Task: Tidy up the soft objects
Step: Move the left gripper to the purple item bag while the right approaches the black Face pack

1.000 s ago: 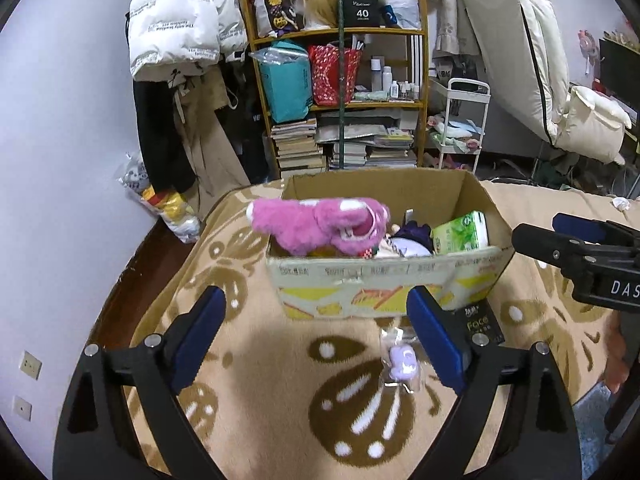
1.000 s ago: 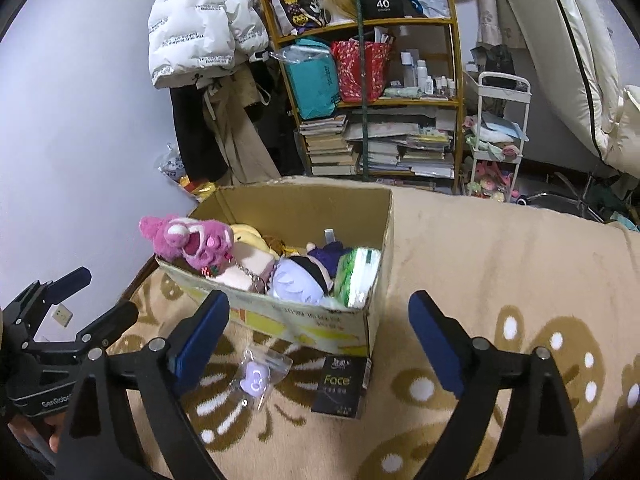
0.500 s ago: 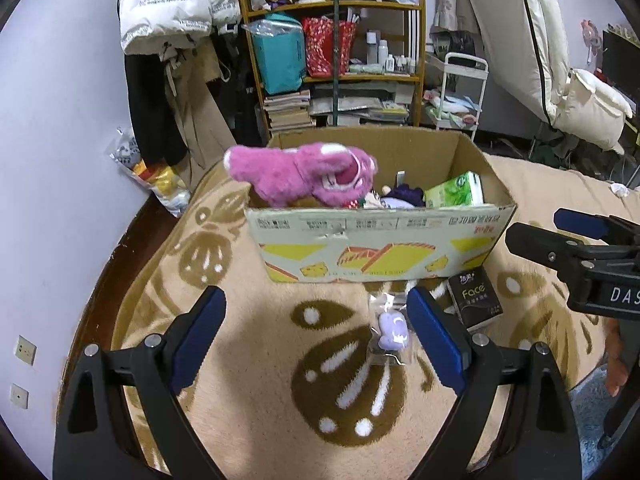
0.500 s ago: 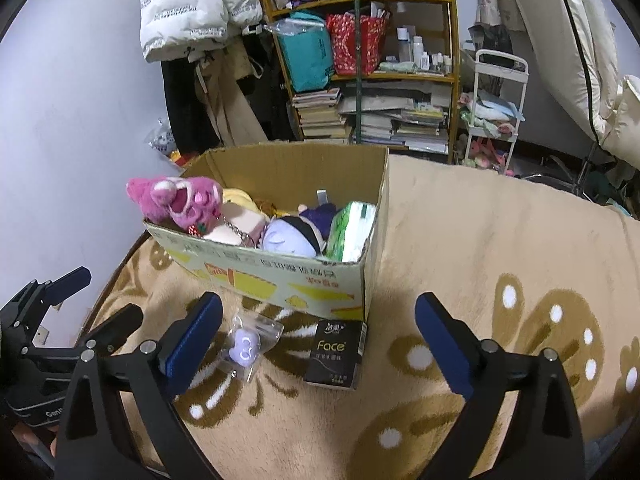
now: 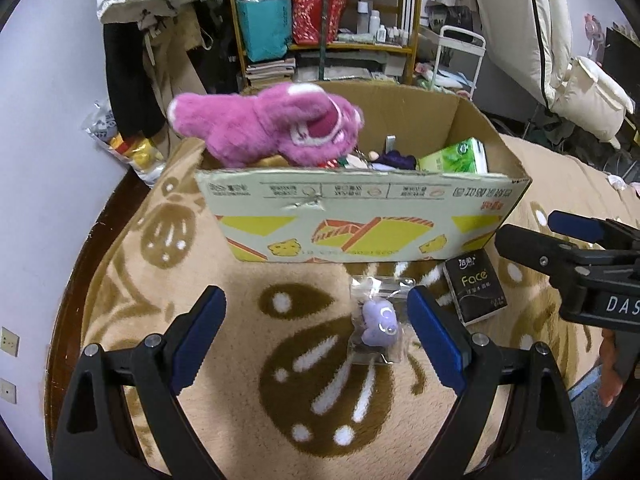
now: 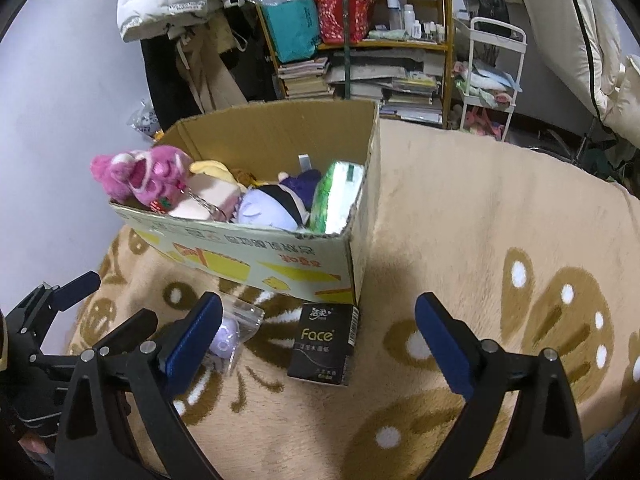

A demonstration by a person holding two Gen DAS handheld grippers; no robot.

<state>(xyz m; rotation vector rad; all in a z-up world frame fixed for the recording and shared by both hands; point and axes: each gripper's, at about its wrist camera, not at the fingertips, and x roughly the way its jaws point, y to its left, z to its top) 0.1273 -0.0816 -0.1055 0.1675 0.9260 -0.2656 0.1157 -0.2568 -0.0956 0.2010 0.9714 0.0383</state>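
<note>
Both tools stand released and hold nothing; the right tool (image 6: 318, 338) has just been widening its jaws. Only the left tool's (image 5: 316, 334) view shows the bagged purple toy (image 5: 378, 322) whole, on the blanket (image 5: 240, 380) before the cardboard box (image 5: 360, 220). Only the right view looks down into the box: pink plush (image 6: 140, 178), purple doll (image 6: 266, 210), green tissue pack (image 6: 336, 196). A black Face pack (image 6: 322, 344) lies beside the box corner.

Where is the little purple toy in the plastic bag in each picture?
Left wrist view: the little purple toy lies low and right of centre on the blanket, in front of the cardboard box.
Right wrist view: it lies low on the left, partly behind a gripper finger.
Shared landmark: the black Face tissue pack beside it.
</note>
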